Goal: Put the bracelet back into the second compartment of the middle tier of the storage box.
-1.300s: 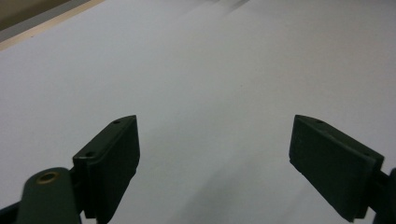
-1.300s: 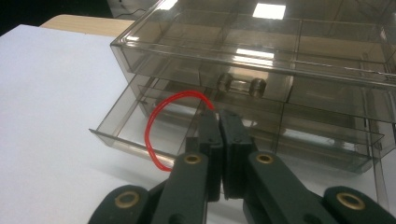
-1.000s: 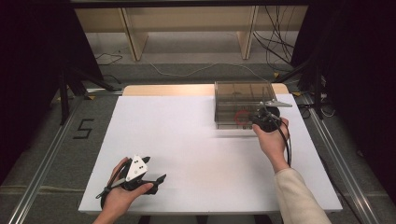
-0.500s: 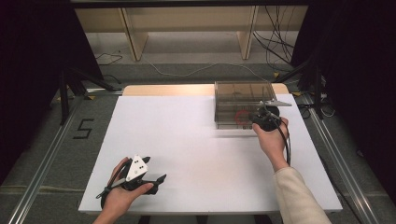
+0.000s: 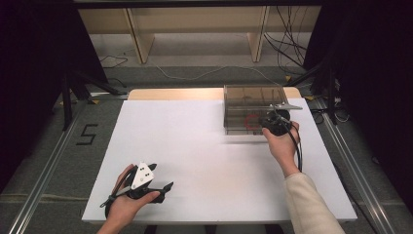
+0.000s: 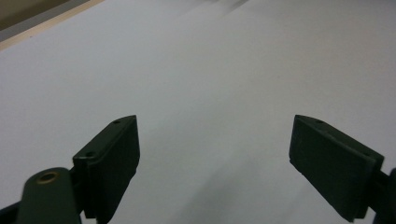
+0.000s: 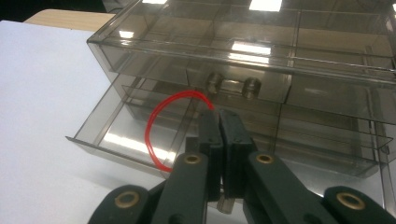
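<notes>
A smoky clear drawer box (image 5: pixel 253 95) stands at the back right of the white table (image 5: pixel 195 136). In the right gripper view its lower drawer (image 7: pixel 100 140) is pulled out, while the upper drawer (image 7: pixel 280 79) is pushed in. My right gripper (image 7: pixel 219 114) hovers over the lower drawer, shut on a thin red ring (image 7: pixel 148 130) that arcs out to the left of its tips. From above, the red ring (image 5: pixel 246 122) lies level just left of the right gripper (image 5: pixel 268 122). At the front left, my left gripper (image 5: pixel 160 176) rests open with bare table between its jaws (image 6: pixel 215 158).
A wooden strip (image 5: pixel 170 93) runs along the table's far edge. Metal rails (image 5: pixel 48 161) flank the table on the floor, and cables (image 5: pixel 292 53) trail behind it. A wide stretch of white surface separates the two hands.
</notes>
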